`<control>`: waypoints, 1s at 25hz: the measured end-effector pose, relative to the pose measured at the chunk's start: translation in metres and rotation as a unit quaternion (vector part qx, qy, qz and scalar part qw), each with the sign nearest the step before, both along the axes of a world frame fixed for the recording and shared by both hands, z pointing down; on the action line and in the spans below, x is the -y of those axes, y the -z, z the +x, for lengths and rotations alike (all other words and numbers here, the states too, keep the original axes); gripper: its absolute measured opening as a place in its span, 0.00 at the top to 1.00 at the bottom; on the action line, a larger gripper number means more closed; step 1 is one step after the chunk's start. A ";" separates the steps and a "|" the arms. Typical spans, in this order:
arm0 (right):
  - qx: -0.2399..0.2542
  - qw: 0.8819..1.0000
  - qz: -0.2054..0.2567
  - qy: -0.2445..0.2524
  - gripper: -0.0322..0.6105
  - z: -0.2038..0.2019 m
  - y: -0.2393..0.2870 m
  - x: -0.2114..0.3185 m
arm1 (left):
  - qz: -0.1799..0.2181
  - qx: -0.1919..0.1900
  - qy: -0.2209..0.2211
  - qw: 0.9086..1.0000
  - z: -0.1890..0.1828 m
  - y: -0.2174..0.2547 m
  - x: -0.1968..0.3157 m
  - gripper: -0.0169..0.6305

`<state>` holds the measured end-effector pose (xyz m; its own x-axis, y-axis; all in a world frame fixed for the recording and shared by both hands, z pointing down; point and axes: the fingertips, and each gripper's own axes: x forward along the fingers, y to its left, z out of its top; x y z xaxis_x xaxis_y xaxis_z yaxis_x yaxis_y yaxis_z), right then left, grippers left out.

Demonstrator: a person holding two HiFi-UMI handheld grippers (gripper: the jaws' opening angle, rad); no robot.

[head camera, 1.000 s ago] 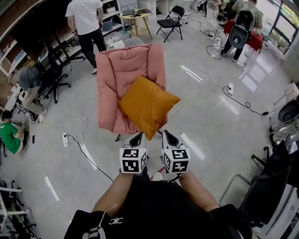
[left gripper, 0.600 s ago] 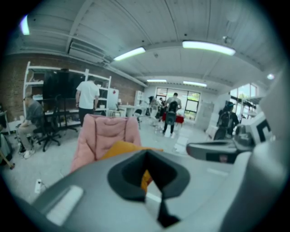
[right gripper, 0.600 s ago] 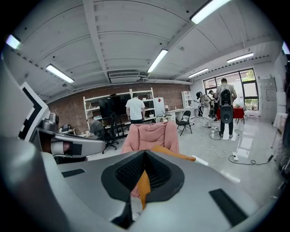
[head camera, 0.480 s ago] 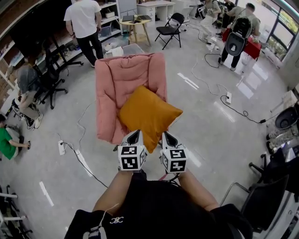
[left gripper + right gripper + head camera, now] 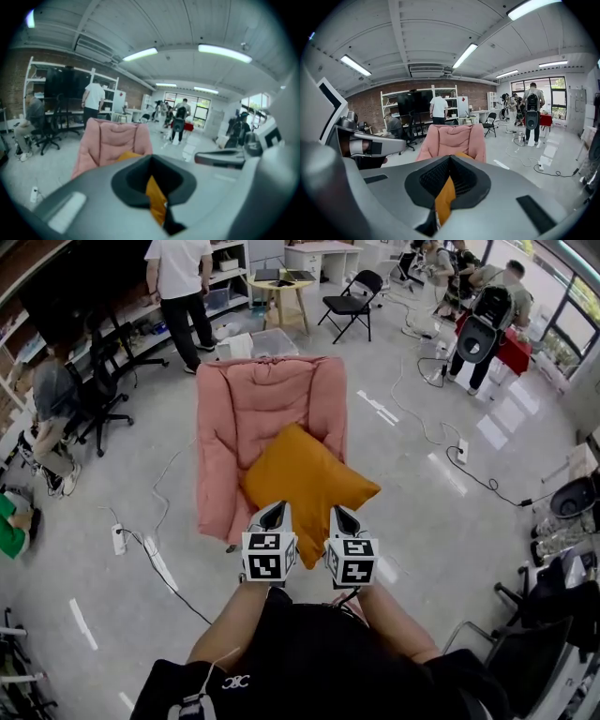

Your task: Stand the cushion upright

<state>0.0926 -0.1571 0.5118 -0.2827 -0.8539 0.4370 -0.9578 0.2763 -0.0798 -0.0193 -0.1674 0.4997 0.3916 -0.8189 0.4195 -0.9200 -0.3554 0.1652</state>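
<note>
We hold our left gripper [image 5: 275,514] at the front edge of the pink armchair [image 5: 246,413], its jaws pinched together on a fold of the orange cushion [image 5: 305,476]. The cushion sits over the armchair's seat, turned corner-on like a diamond. Its near corner reaches past the seat front and its right corner juts beyond the armchair's right side. Our right gripper [image 5: 343,518], at that same front edge, likewise has its jaws closed tight on orange fabric.
</note>
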 end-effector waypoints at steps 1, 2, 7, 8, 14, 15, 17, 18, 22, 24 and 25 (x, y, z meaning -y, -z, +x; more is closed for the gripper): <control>0.000 1.000 -0.002 0.000 0.96 -0.004 -0.001 0.006 | 0.000 -0.001 0.000 1.000 -0.004 0.000 0.007 0.98; 0.000 1.000 -0.004 0.000 0.96 -0.007 -0.002 0.012 | -0.001 -0.002 0.000 1.000 -0.007 0.000 0.014 0.98; -0.007 1.000 -0.004 -0.004 0.96 -0.024 -0.001 0.042 | 0.001 -0.013 -0.004 1.000 -0.025 0.001 0.045 0.98; -0.009 1.000 -0.004 -0.004 0.96 -0.028 -0.001 0.048 | 0.001 -0.016 -0.003 1.000 -0.029 0.001 0.052 0.98; -0.016 1.000 -0.019 0.000 0.96 -0.050 -0.013 0.072 | -0.010 -0.029 -0.005 1.000 -0.050 -0.009 0.082 0.98; -0.017 1.000 -0.022 -0.002 0.96 -0.053 -0.016 0.076 | -0.013 -0.030 -0.006 0.999 -0.053 -0.011 0.087 0.98; -0.016 1.000 -0.026 -0.008 0.96 -0.061 -0.020 0.084 | -0.016 -0.028 -0.010 0.999 -0.062 -0.015 0.097 0.98; -0.016 0.999 -0.028 -0.012 0.96 -0.064 -0.022 0.088 | -0.017 -0.026 -0.012 0.999 -0.066 -0.017 0.103 0.98; -0.018 0.999 -0.034 -0.036 0.96 -0.061 -0.029 0.101 | -0.025 -0.017 -0.017 0.999 -0.073 -0.028 0.121 0.98; -0.018 0.998 -0.046 -0.049 0.96 -0.055 -0.038 0.101 | -0.030 -0.002 -0.022 0.999 -0.072 -0.035 0.124 0.98; -0.018 0.997 -0.055 -0.053 0.96 -0.054 -0.045 0.099 | -0.033 0.003 -0.028 0.999 -0.070 -0.039 0.124 0.98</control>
<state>0.0390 -0.2563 0.5566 -0.1760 -0.8240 0.5386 -0.9839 0.1650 -0.0690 -0.0896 -0.2910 0.5386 0.4330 -0.7669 0.4737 -0.9003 -0.3943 0.1847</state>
